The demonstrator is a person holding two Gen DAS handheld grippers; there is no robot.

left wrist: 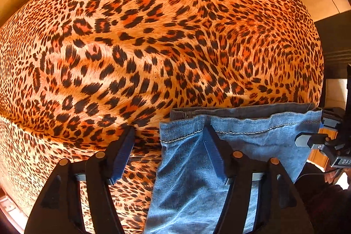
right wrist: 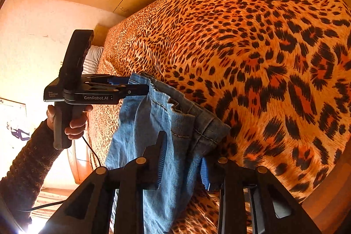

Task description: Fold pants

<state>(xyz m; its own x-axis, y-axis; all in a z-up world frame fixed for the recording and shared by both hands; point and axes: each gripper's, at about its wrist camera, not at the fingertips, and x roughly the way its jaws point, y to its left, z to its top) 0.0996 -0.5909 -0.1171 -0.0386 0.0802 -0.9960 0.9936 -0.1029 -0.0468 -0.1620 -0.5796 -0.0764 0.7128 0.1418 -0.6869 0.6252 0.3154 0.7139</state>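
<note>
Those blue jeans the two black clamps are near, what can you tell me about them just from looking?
The jeans are faded light-blue denim with pale stitching along a wavy hem and a darker grey inner side showing at the opening. They hang from their top edge in front of the leopard-print bed cover, the cloth dropping below the frame. The left gripper meets the hem's far corner; the right gripper straddles the near end. Whether either really pinches them is unclear.

Leopard-print bed [left wrist: 153, 36], blue jeans [left wrist: 193, 168] draped at its near edge, perhaps touching the cover.
</note>
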